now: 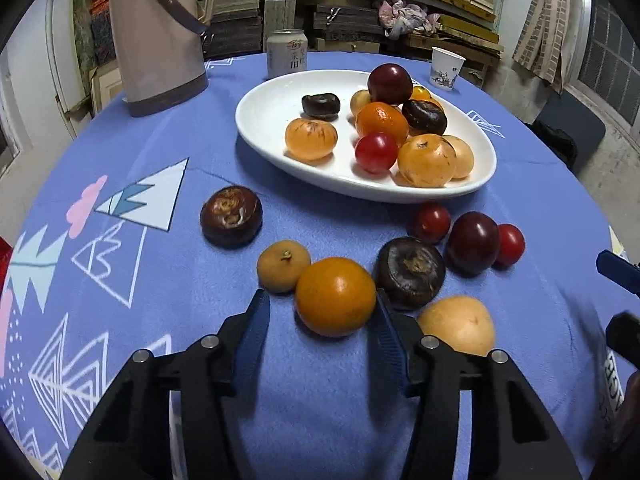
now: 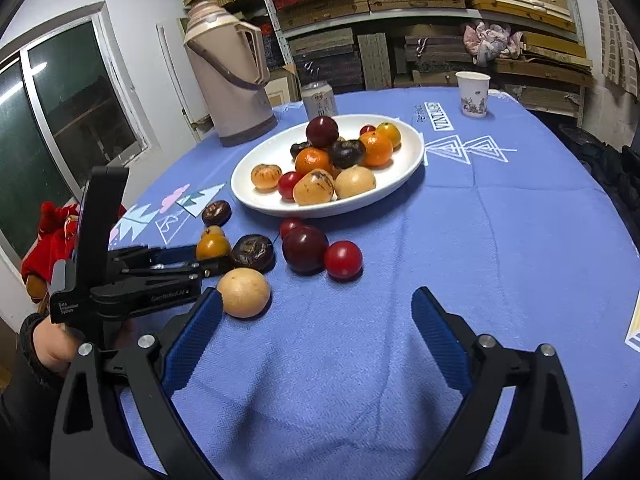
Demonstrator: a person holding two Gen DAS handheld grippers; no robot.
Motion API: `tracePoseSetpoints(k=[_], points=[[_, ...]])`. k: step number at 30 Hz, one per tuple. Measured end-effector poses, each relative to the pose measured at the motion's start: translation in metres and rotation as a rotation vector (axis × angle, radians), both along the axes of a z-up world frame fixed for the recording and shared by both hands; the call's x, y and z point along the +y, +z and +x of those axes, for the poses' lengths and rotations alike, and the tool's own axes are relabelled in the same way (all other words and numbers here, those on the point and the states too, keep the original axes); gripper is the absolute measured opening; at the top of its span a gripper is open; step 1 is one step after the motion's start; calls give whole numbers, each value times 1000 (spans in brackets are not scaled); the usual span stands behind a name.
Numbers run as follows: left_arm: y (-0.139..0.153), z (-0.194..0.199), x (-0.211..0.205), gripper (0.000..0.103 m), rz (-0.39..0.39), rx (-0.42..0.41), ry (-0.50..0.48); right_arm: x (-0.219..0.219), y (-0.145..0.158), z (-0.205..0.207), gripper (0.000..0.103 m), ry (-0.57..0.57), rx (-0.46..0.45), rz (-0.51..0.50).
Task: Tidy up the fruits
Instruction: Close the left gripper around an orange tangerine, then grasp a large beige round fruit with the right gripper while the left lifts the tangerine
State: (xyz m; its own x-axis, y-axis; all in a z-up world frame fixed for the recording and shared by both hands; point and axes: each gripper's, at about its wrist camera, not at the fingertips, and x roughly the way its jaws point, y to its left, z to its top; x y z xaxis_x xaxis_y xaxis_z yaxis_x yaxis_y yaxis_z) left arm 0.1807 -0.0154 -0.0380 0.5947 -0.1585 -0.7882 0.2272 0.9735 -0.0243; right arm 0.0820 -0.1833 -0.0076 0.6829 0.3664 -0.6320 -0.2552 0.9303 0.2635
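Observation:
A white oval plate (image 1: 276,100) (image 2: 404,168) holds several fruits: oranges, dark plums, red tomatoes and dark chestnut-like ones. More fruit lies loose on the blue cloth in front of it. My left gripper (image 1: 320,300) (image 2: 208,258) is low over the cloth with a loose orange (image 1: 335,296) (image 2: 213,246) between its blue fingers. The right finger is at the orange's side and a gap shows at the left finger. My right gripper (image 2: 316,300) stands open over bare cloth, with a pale yellow fruit (image 2: 244,292) (image 1: 458,326) just ahead of its left fingertip.
Around the orange lie a small tan fruit (image 1: 283,266), two dark brown fruits (image 1: 411,272) (image 1: 231,216), a plum (image 1: 473,242) and two red tomatoes (image 1: 509,244). A beige thermos (image 1: 156,40), a can (image 1: 286,54) and a paper cup (image 1: 446,68) stand behind the plate.

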Motion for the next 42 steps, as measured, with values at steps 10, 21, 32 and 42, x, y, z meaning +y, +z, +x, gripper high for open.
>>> tracePoseSetpoints(k=[10, 21, 32, 42], points=[[-2, 7, 2, 51, -18, -11, -21, 39, -23, 15, 93, 81, 86, -193], [-1, 1, 24, 38, -119, 3, -26, 88, -36, 40, 65, 183, 157, -226], [-1, -2, 25, 38, -116, -6, -28, 98, -33, 52, 45, 128, 113, -205], [2, -9, 24, 38, -124, 16, -43, 45, -9, 18, 45, 79, 67, -81]])
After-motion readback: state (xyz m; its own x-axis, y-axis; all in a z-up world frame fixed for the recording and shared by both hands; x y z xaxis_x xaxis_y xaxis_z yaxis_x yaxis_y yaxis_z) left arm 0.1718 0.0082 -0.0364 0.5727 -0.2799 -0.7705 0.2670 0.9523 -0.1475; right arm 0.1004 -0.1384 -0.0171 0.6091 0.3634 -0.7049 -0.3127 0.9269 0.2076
